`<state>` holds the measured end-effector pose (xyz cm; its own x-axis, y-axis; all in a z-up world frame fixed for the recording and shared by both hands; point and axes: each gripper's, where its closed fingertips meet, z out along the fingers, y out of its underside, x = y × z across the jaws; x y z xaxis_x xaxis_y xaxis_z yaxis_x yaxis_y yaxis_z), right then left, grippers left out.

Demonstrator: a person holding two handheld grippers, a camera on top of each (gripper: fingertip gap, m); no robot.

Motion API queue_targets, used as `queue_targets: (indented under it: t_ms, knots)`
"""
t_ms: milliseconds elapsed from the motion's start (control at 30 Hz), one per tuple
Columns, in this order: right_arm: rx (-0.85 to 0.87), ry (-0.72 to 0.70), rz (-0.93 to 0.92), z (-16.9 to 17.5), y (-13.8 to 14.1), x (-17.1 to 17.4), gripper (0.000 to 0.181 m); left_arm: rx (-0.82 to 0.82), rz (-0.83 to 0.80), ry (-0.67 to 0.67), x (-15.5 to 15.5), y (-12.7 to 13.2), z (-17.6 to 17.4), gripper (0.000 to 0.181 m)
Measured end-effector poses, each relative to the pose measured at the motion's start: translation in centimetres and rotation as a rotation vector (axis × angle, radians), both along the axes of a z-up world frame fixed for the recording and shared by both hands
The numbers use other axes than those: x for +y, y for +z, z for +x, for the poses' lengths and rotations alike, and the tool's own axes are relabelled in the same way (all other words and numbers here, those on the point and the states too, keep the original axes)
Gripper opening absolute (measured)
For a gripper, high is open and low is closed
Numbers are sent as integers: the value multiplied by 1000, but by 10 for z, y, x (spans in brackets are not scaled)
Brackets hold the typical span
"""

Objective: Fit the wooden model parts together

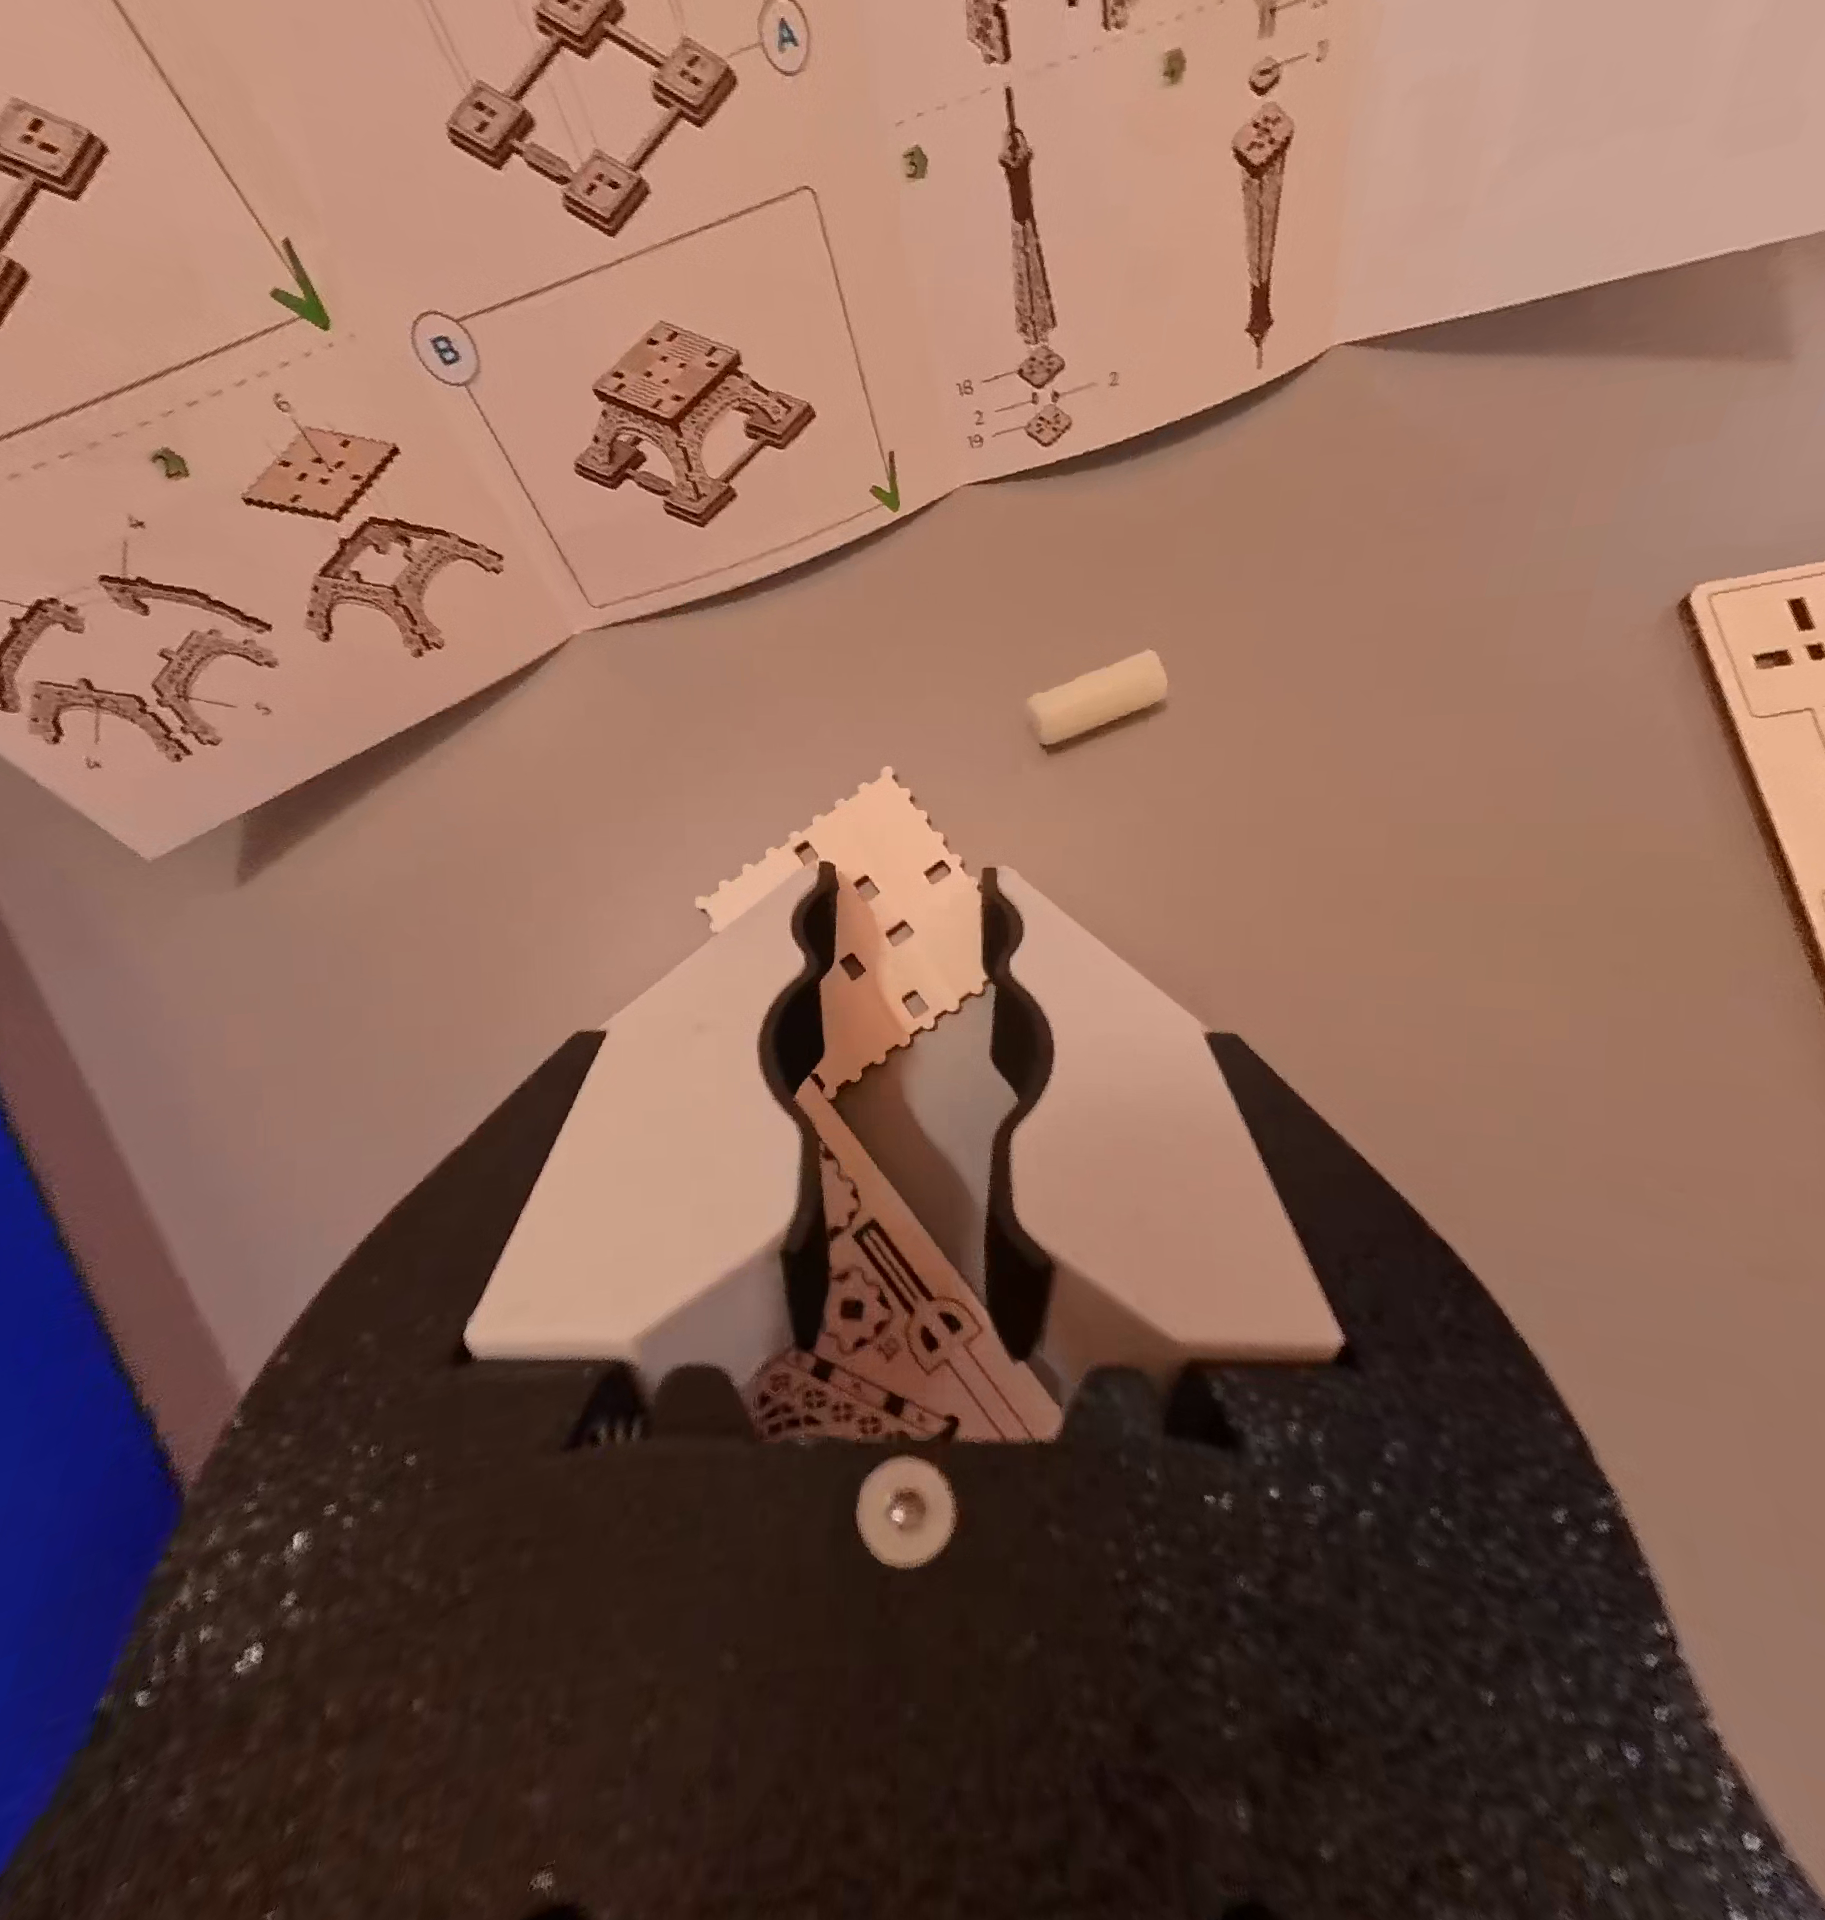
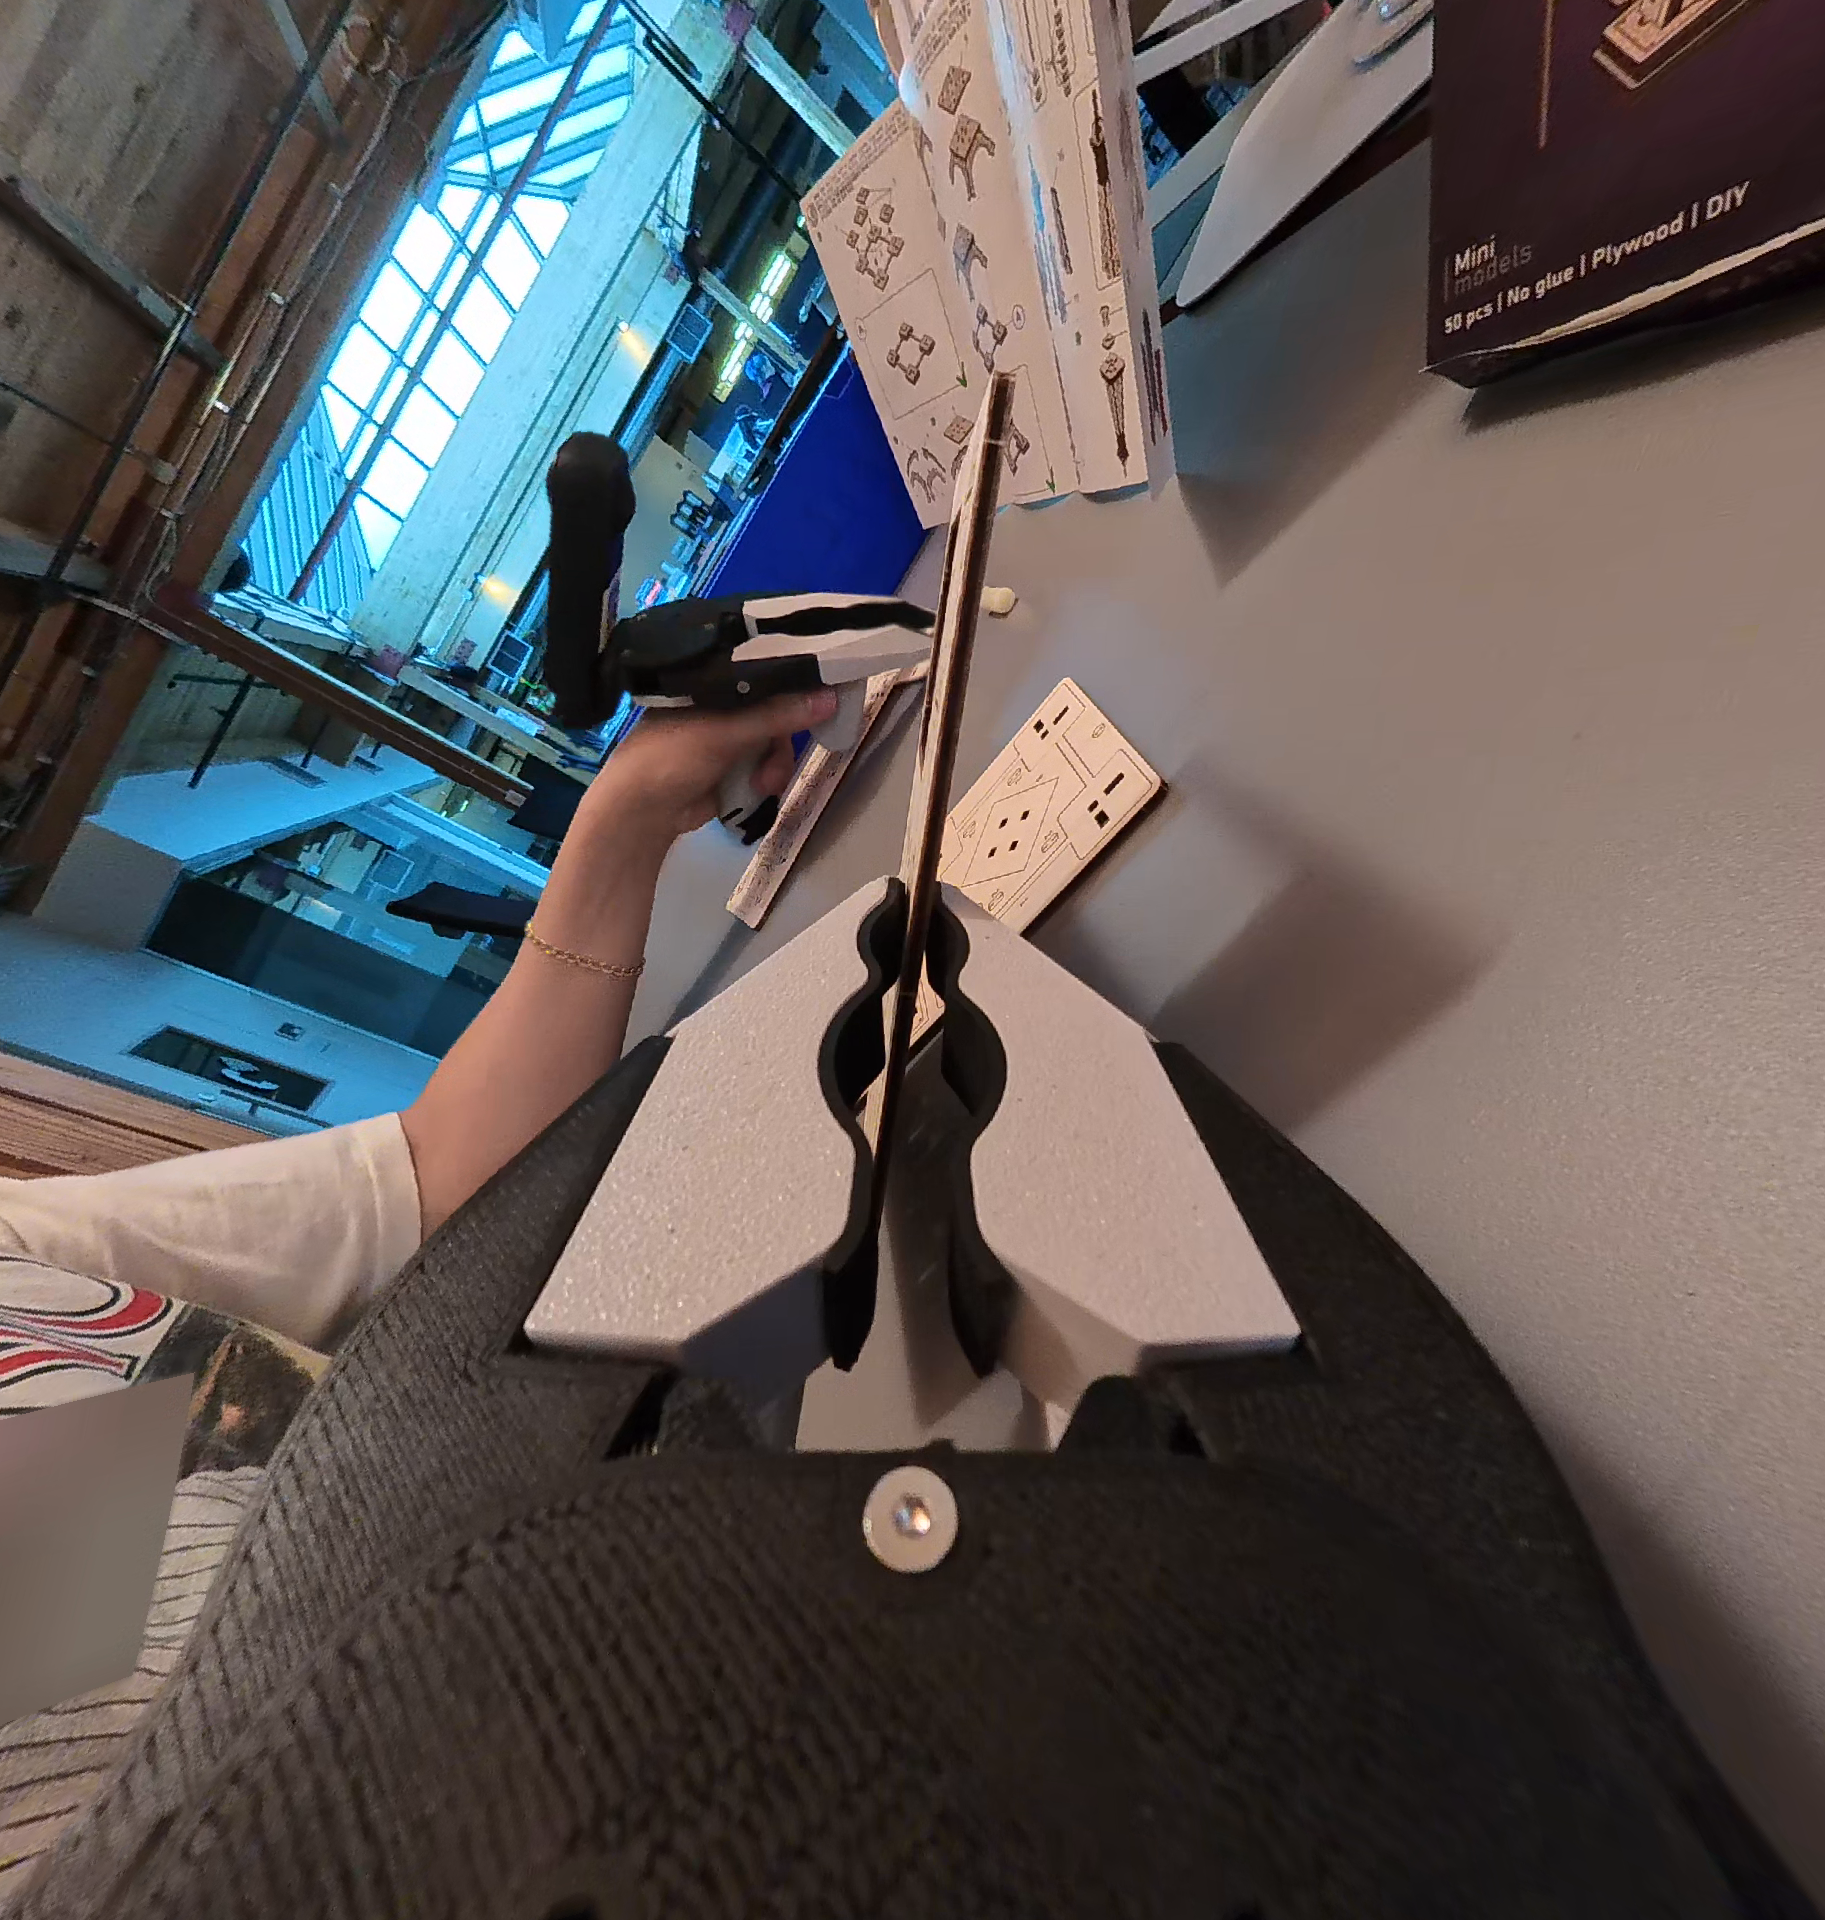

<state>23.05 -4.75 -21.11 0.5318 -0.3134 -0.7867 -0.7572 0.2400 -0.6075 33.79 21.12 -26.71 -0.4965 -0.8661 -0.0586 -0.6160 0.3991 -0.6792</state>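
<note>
My left gripper point(image 1: 908, 883) is open, low over a small square wooden plate point(image 1: 887, 842) with scalloped edges and small square holes. The plate reaches under the left finger point(image 1: 742, 997); the pads do not press on it. An engraved wooden sheet point(image 1: 908, 1330) shows below between the finger bases. My right gripper point(image 2: 916, 914) is shut on a thin wooden sheet point(image 2: 955, 623), seen edge-on and standing up from the jaws. The left gripper also shows in the right wrist view point(image 2: 887, 623), just left of that sheet, held by a hand point(image 2: 679, 769).
A folded instruction sheet point(image 1: 368, 364) lies at the back, also seen in the right wrist view point(image 2: 949, 312). A short white cylinder point(image 1: 1095, 696) lies on the grey table point(image 1: 1407, 1039). Another wooden parts sheet point(image 1: 1791, 748) lies to the right. A dark box point(image 2: 1635, 177) stands far right. My hands' fingertips stand some 30 cm from each other. Measured from the fingertips, the short white cylinder point(image 1: 1095, 696) is 4 cm or so from the left gripper and 25 cm from the right.
</note>
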Motion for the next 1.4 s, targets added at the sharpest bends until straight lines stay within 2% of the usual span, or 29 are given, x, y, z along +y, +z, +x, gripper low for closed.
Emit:
queue_targets:
  t_ms: [467, 733, 900, 1033, 1133, 1200, 1267, 1400]
  knots:
    - [6, 4, 2, 0, 0, 0, 2, 38, 13, 40, 44, 0, 23, 24]
    - [9, -6, 17, 1, 1, -2, 2, 75, 133, 154, 74, 0, 34, 24]
    - [9, -14, 15, 2, 1, -2, 2, 58, 134, 171, 77, 3, 33, 24]
    - [10, -15, 23, 2, 2, -3, 1, -68, -32, 85, 44, 46, 18, 26]
    - [10, -33, 33, 5, 4, -13, 1, -67, -187, -113, -14, 66, -28, 26]
    - [13, -60, 49, 8, 9, -24, 1, -3, -189, -294, -52, 57, -74, 25]
    - [13, -107, 70, 13, 13, -34, 1, -2, -142, -404, -78, 44, -107, 24]
    - [16, -116, 20, 15, 5, -36, 1, 47, -86, -479, -111, 19, -146, 19]
